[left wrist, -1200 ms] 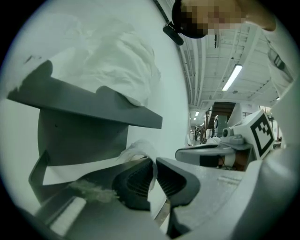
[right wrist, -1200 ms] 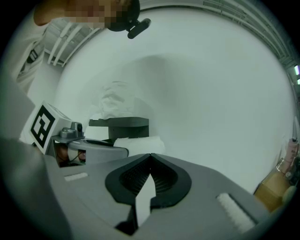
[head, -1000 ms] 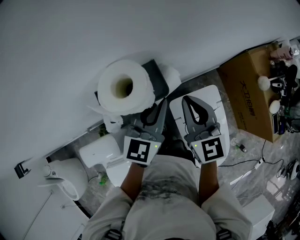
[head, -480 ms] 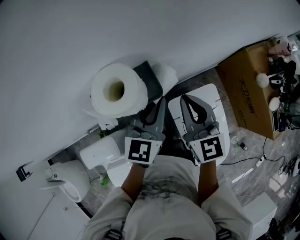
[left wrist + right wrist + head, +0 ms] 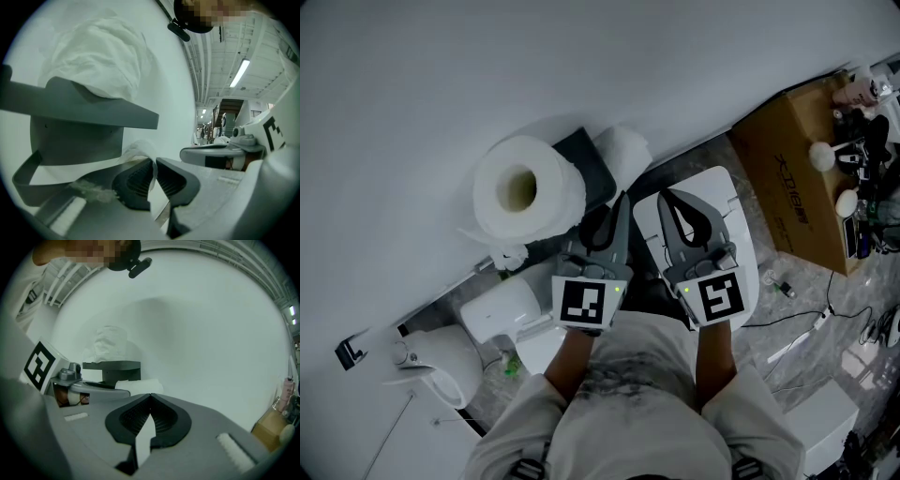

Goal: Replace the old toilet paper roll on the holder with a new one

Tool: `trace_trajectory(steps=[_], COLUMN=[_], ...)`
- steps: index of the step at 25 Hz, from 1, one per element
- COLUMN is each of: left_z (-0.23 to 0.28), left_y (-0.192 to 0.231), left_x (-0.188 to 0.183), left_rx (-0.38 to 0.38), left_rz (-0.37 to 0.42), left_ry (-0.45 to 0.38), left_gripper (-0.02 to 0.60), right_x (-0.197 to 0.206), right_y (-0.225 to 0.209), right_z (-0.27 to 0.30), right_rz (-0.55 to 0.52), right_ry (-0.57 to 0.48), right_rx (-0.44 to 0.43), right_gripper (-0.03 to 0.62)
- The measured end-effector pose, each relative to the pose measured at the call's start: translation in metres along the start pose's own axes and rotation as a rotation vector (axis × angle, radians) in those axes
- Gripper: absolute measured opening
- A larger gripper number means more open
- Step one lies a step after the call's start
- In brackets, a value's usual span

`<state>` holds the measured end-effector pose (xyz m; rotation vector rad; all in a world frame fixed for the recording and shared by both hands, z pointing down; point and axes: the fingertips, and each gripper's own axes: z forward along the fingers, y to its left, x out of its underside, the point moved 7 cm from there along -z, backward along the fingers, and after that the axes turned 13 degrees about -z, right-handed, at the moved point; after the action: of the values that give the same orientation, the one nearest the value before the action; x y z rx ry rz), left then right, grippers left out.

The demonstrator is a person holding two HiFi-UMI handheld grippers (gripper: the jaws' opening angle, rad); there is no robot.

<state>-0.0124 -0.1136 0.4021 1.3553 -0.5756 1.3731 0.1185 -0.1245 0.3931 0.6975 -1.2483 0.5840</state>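
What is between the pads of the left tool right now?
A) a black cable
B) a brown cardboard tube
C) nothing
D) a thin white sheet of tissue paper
D: the left gripper view shows the left tool closed on a thin white sheet of tissue paper that runs up toward the grey wall-mounted holder.

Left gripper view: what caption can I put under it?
Left gripper pinches a sheet of toilet paper below the grey holder.
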Motion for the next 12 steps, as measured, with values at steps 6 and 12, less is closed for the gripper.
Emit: trace_trajectory(steps=[6,12], left_z=[0.0033,0.0083], left_y=[-0.0028,-0.0050], left_x=[-0.0012,-0.0011], left_rx=[-0.011,-0.005], left_rz=[-0.009,-0.011], left_ry=[0.000,0.002], left_gripper=[0.025,0.025], right_x=[-0.0003,-0.0001], right_y=[-0.0023,-0.0062], right_z=[-0.0003,-0.0022], right_rz=[0.005,0.004], right_ry=[0.004,0.004], right_rx=[0.012,0.033], right_gripper=[0.002,0.002])
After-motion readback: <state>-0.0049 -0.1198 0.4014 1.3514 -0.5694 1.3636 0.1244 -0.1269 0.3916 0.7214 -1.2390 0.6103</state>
